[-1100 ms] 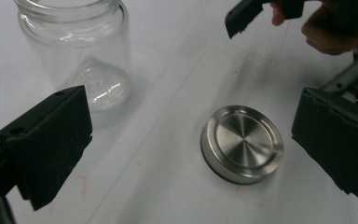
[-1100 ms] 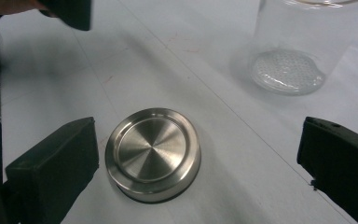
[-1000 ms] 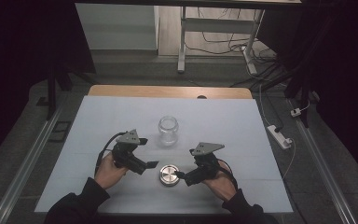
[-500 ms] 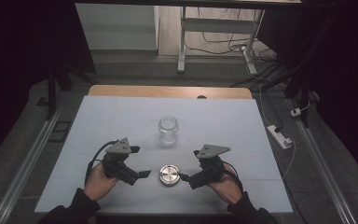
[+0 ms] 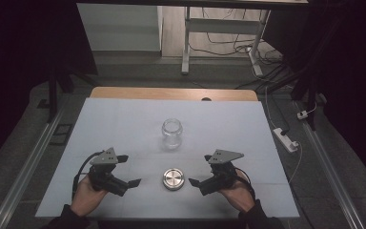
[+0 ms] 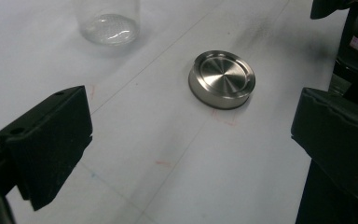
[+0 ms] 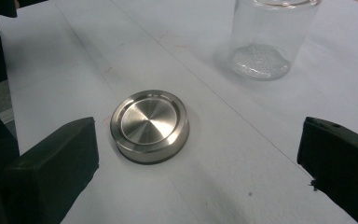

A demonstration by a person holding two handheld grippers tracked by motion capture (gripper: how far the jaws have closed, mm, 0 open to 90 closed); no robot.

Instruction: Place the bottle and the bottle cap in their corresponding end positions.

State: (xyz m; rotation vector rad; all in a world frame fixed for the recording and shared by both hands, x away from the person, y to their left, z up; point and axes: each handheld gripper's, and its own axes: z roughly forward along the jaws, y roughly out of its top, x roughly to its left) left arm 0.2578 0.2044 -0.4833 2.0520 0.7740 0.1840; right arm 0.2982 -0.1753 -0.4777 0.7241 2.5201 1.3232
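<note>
While both hands sit near the table's front edge:
Left gripper: mine, drawn back since a second ago, jaws wide, empty.
Right gripper: likewise wide, empty.
Metal lid: between them, untouched.
Glass jar: beyond, open; capping likely pending.

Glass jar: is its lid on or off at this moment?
Off. The glass jar stands upright with an open mouth, and the round metal lid lies flat on the white table nearer the person, apart from it.
</note>
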